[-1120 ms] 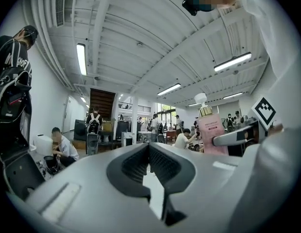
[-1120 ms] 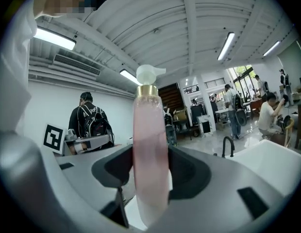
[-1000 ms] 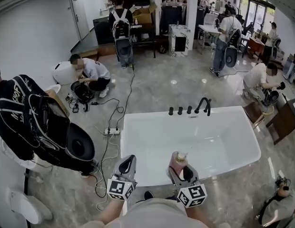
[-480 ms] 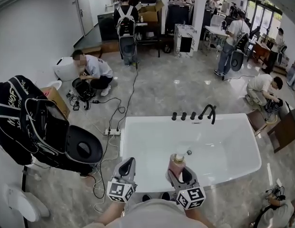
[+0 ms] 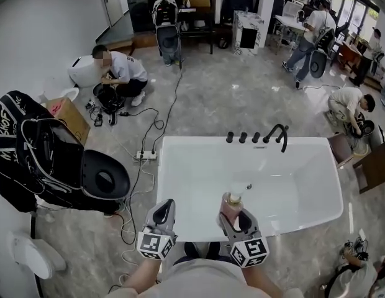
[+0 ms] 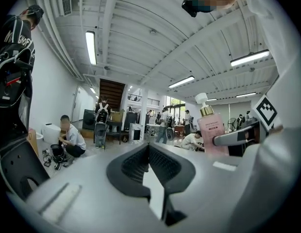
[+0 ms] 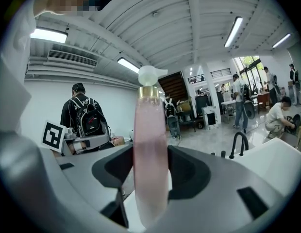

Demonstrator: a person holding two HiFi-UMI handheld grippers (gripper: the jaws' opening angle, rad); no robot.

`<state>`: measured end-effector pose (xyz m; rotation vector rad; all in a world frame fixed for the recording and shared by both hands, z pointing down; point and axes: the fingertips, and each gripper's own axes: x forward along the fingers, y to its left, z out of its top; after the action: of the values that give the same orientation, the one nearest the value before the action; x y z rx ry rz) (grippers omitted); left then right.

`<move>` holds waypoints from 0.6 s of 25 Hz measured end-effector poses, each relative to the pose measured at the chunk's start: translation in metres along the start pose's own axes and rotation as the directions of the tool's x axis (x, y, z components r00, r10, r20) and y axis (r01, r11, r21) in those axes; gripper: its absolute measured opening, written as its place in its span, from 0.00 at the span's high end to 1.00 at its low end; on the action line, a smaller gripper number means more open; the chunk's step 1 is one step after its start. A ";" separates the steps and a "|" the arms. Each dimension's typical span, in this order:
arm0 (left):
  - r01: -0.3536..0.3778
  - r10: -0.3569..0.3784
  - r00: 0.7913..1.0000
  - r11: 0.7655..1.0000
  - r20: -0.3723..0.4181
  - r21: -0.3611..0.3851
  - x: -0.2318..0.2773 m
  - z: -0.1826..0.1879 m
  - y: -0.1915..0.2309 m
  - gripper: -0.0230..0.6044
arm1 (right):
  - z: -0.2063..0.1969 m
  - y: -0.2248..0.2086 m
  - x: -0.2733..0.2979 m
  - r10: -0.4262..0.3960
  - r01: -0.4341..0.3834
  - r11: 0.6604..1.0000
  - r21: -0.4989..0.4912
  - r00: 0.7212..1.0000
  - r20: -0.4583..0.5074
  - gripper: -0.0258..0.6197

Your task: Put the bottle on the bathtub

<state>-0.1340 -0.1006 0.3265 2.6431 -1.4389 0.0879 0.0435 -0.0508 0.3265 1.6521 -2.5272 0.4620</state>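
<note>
right gripper (image 5: 233, 216) fingers clamp the tall bottle (image 5: 232, 203) near its base; released off-centre on the narrow bathtub (image 5: 160, 185) rim it may topple; left gripper (image 5: 163, 213) fingers together, empty.

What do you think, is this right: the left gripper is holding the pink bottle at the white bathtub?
Not quite. It is the right gripper whose fingers are shut on the pink bottle at the white bathtub. The left gripper has its fingers together with nothing between them. The right gripper view shows the bottle standing between that gripper's fingers.
</note>
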 end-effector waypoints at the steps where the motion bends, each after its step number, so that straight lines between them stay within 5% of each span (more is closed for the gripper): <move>1: -0.003 0.003 1.000 1.000 -0.007 -0.004 0.002 -0.005 0.001 0.95 | -0.003 -0.002 0.003 0.002 -0.002 1.000 0.001 1.000 -0.004 0.62; 15: -0.031 0.025 0.995 0.998 -0.094 -0.059 0.041 -0.094 0.024 0.95 | -0.088 -0.052 0.067 -0.035 0.037 0.999 0.027 0.997 -0.070 0.62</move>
<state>-0.1304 -0.1342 0.4258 2.5355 -1.4264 0.1657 0.0547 -0.1026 0.4366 1.6585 -2.4483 0.5447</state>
